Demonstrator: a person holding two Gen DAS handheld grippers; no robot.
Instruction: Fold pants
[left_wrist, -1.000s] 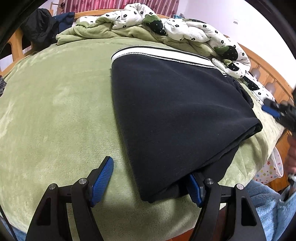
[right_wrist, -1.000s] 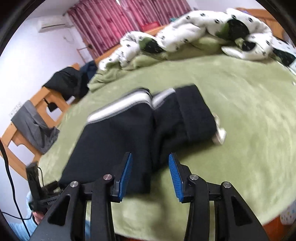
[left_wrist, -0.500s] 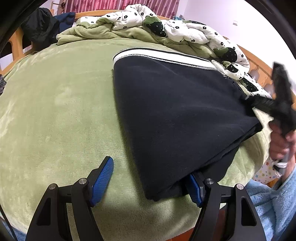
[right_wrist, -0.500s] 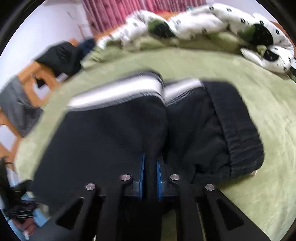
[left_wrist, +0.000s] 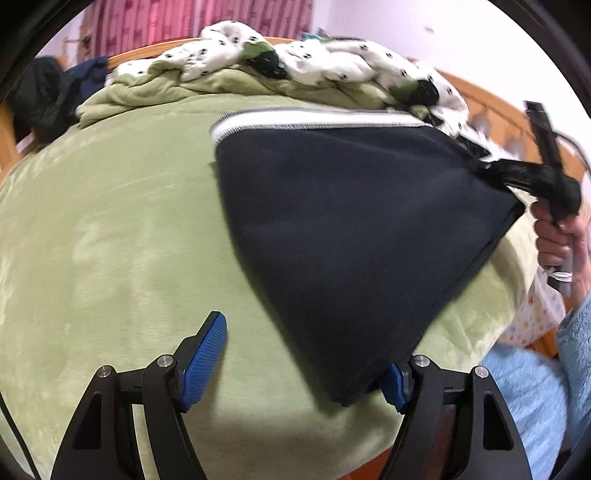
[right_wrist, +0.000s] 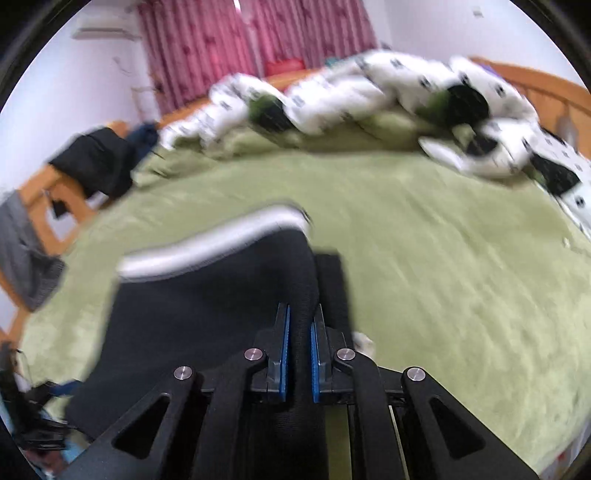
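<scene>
Our left tongs (left_wrist: 306, 360) gape wide, the near corner of the soft black fleece pants with a white waistband (left_wrist: 347, 236) draped against their right pad. Our right tongs (right_wrist: 298, 354) pinch a thick fold of them above the green plush bed (right_wrist: 443, 258). The limp, bulky cloth will sag, so we judge corners the best hold.

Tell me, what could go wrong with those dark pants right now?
The right gripper pinches only a narrow bunch of the black pants, so the cloth might slip out as it lifts. The left gripper is open, with just one pad against the near corner, so that end could sag or unfold. The pants also hang close to the edge of the green blanket and might slide off.
</scene>
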